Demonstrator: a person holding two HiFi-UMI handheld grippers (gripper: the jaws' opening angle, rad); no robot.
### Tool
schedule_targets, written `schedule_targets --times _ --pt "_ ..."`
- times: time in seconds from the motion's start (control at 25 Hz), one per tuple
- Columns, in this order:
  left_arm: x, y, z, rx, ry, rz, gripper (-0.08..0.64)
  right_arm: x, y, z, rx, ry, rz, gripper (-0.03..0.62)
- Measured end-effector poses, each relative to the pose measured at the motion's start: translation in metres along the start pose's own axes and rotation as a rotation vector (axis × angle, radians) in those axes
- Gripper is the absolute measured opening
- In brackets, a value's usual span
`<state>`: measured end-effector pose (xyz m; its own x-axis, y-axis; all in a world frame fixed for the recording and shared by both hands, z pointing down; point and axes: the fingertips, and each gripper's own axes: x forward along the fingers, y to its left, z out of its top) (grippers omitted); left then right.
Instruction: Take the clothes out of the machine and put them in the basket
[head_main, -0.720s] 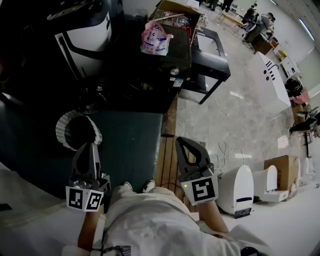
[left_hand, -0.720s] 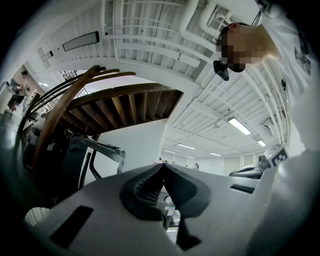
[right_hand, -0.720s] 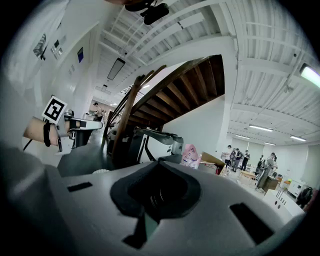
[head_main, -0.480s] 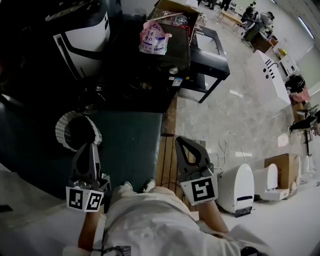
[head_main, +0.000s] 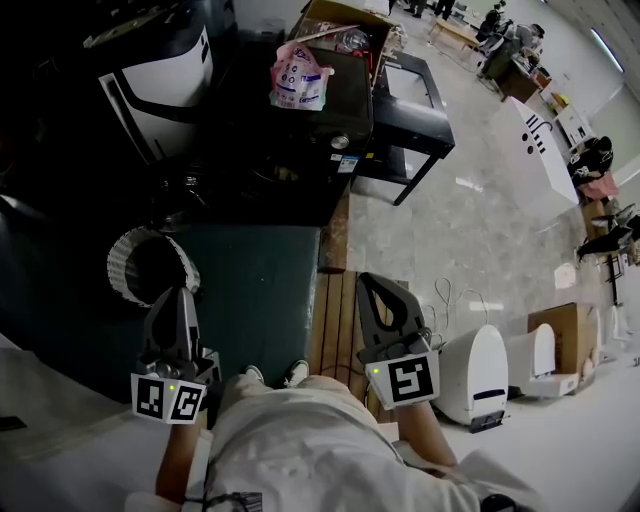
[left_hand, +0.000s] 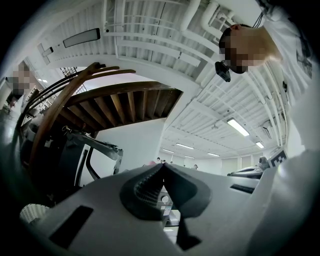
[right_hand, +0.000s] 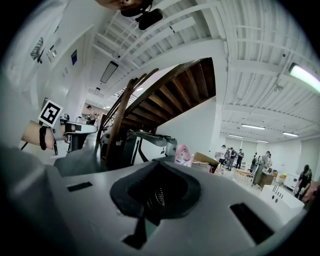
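1. Head view: the left gripper and the right gripper are hanging low at the person's waist. Each has its jaws pressed together on nothing, just as half a second ago.
2. Only the surroundings are shifting. The white ribbed basket and the pink bag are drifting slightly leftward in frame, which suggests the head is turning rather than the hands working.
3. The basket is sitting on the dark mat, near the left gripper's tip.
4. No clothes are showing, and what looks like the machine, dark with a white panel, is standing well apart from both grippers.
5. The task is looking unstarted, with the approach to the machine not yet made.
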<state>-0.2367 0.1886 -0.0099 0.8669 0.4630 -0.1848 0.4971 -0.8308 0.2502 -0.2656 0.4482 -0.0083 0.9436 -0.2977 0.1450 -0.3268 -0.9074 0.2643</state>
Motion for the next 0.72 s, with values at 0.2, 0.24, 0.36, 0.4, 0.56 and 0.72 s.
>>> schedule_targets --times 0.2,0.24,0.36,0.4,0.56,0.72 --pt "0.015 -0.012 -0.009 -0.008 0.012 -0.017 0.014 -0.003 -0.017 -0.016 0.002 0.033 -0.003 0.129" --pt "0.018 -0.015 -0.011 -0.008 0.014 -0.022 0.014 -0.004 -0.020 -0.020 0.004 0.036 -0.003 0.149" --pt "0.023 -0.025 -0.020 -0.005 0.023 -0.033 0.014 -0.005 -0.026 -0.030 0.014 0.026 0.007 0.204" --pt "0.025 -0.027 -0.023 -0.005 0.027 -0.032 0.014 -0.005 -0.028 -0.033 0.022 0.020 0.014 0.264" --pt "0.033 -0.033 -0.035 -0.011 0.048 -0.024 0.014 -0.002 -0.040 -0.044 0.070 -0.004 0.034 0.454" --pt "0.045 -0.042 -0.040 -0.005 0.056 -0.028 0.014 0.002 -0.044 -0.063 0.070 0.058 0.074 0.491"
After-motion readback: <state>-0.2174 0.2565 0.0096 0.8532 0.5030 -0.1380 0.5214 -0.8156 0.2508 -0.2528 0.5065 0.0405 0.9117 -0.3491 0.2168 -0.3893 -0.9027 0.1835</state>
